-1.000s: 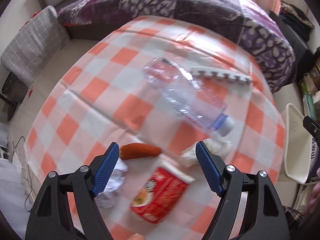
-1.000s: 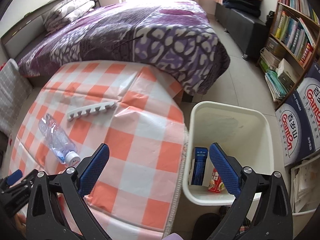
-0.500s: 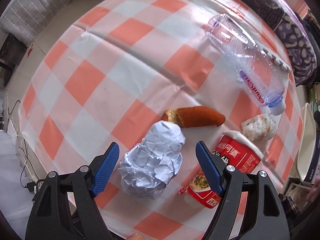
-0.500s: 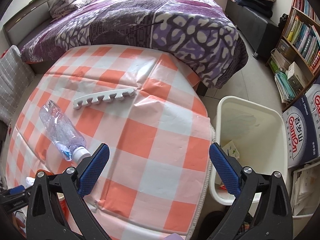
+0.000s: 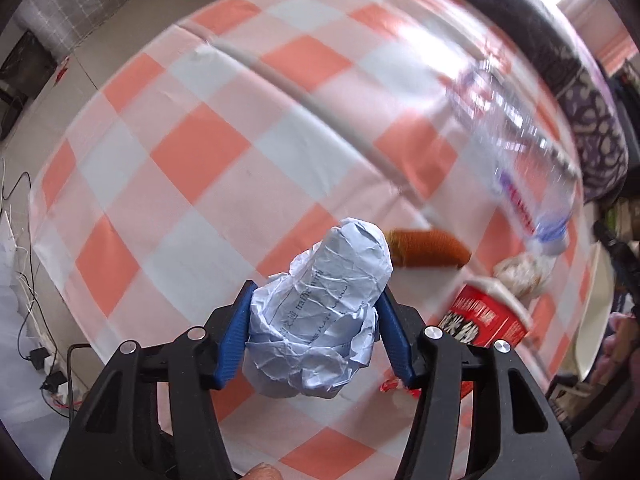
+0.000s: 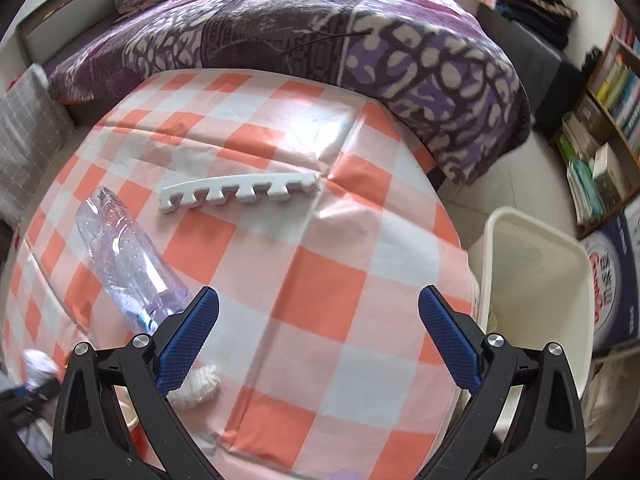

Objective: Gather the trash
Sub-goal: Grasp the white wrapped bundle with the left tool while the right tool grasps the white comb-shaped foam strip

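A crumpled white paper wad (image 5: 320, 312) sits between the blue pads of my left gripper (image 5: 316, 296), whose jaws are closing and press on both of its sides. Beside it on the orange-checked tablecloth (image 5: 192, 160) lie an orange-brown food piece (image 5: 428, 248), a red instant-noodle cup (image 5: 484, 316), a small white tissue wad (image 5: 520, 272) and a clear plastic bottle (image 5: 516, 152). My right gripper (image 6: 318, 304) hangs open and empty over the cloth, with the bottle (image 6: 128, 256) just left of its left finger.
A white foam strip (image 6: 240, 192) lies mid-table. A white bin (image 6: 536, 264) stands on the floor off the table's right edge. A bed with a purple cover (image 6: 320, 40) lies behind the table, and a bookshelf (image 6: 600, 140) and boxes stand at the right.
My left gripper came down over the paper wad and its jaws narrowed onto it. My right gripper swung left, from above the bin to over the table.
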`<move>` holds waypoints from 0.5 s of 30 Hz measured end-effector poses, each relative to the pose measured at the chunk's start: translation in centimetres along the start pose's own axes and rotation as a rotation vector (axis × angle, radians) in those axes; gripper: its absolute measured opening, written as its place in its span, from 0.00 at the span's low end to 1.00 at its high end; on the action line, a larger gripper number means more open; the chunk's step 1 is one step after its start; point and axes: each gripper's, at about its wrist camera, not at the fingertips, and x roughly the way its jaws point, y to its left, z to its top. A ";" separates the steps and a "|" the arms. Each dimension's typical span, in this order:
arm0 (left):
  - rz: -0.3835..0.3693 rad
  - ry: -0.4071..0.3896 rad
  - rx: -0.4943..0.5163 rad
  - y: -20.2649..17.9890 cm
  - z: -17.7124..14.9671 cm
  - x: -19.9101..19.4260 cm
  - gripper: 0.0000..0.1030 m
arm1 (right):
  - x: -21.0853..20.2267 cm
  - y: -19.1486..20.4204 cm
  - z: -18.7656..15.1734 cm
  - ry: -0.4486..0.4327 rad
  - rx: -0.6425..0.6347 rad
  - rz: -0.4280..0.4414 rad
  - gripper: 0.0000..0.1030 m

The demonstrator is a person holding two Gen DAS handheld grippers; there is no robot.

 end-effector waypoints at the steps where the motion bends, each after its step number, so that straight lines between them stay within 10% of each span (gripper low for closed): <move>1: -0.013 -0.020 -0.009 0.1 0.3 -0.7 0.56 | 0.4 0.4 0.5 -0.009 -0.039 -0.011 0.93; 15: -0.079 -0.086 -0.013 -1.0 2.7 -3.8 0.56 | 8.2 5.6 7.8 -0.037 -0.629 0.031 0.92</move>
